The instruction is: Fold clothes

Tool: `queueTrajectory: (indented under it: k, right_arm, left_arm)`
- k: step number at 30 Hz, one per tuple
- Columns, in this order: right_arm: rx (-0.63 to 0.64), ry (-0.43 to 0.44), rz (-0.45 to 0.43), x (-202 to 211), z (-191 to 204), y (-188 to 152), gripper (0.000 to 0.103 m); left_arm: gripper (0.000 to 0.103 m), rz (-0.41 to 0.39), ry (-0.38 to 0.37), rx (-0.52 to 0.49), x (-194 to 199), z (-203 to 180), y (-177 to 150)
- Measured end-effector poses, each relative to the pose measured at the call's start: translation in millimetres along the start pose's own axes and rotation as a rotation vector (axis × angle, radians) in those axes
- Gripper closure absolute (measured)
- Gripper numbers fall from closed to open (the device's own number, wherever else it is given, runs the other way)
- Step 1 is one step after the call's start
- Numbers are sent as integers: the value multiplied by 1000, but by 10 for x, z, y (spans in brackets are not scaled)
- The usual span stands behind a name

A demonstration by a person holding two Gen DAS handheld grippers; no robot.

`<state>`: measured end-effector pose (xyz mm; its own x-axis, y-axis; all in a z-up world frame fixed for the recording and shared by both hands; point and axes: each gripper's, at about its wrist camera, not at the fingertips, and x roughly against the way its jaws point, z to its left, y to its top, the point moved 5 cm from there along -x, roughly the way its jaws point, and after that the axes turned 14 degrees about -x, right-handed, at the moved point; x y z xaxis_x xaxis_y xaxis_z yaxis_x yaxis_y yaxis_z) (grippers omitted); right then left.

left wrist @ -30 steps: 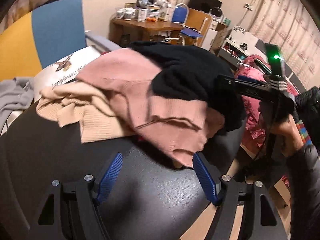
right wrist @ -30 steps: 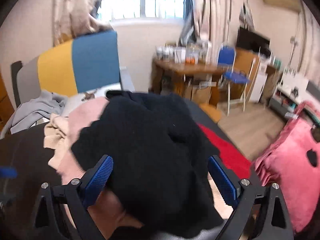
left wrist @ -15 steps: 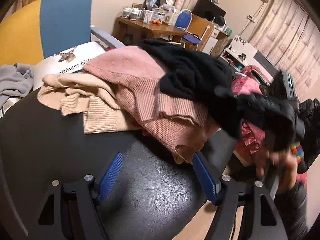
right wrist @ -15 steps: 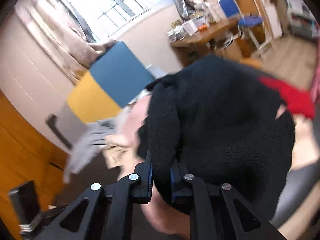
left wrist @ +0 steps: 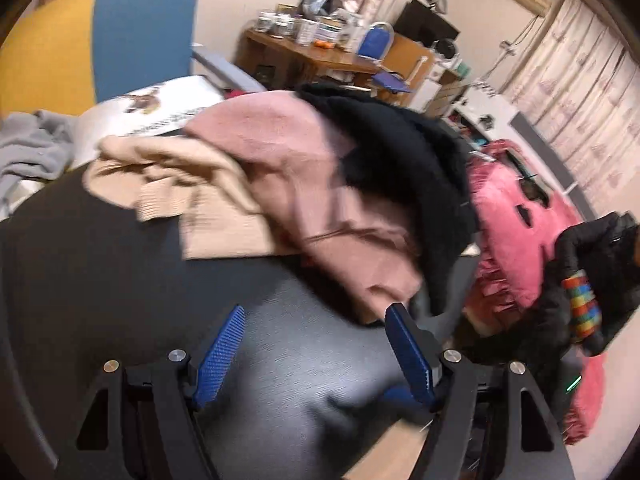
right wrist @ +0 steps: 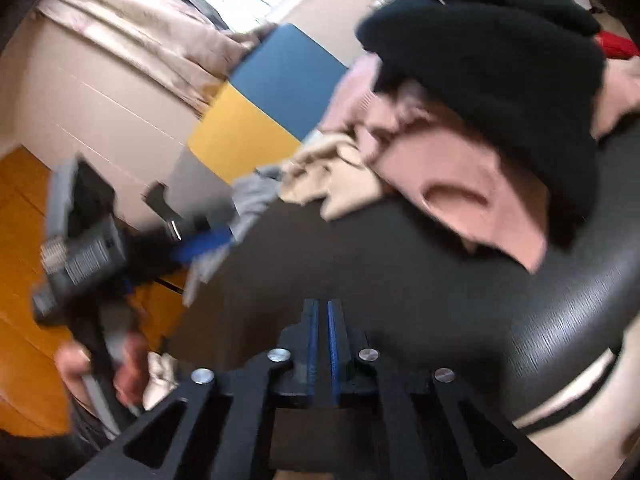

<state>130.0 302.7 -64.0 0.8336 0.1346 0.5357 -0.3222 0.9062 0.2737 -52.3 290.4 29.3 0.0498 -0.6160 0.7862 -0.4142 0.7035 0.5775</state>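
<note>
Sorting pile: black sweater [left wrist: 404,168] on top of pink sweater [left wrist: 304,188], beige sweater [left wrist: 180,184] beside, all heaped at far side of dark tabletop [left wrist: 120,280].
Left tongs [left wrist: 316,344]: apart, empty, near pink hem.
Right tongs [right wrist: 323,344]: together, nothing visible between the pads, short of the pile.
Handling guess: knits look soft, floppy, light-to-medium, not slippery, not fragile; they will sag and drag neighbours.
Grip spot: ribbed hem or shoulder seam of black sweater, one layer only.
Risk: pinching the pink layer too.
</note>
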Motion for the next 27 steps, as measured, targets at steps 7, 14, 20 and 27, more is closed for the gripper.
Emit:
queueTrajectory:
  k: [7,14,20,27]
  right_arm:
    - [43,-135,-2,33,-113,-388,44]
    - [90,-176,23,-224,22,-487,38]
    - [60,-167,-3,-270,7,-366,29]
    - [41,-169,-24,-201,-46,-324,21]
  left_arm:
    - [29,13,-20,-68,-416,-377,750]
    - [32,57,21,-45,-896,-414,1193]
    - [33,55,-142,126,-1148,-271,1300]
    - [53,54,-165,187,-1387,-360,1456]
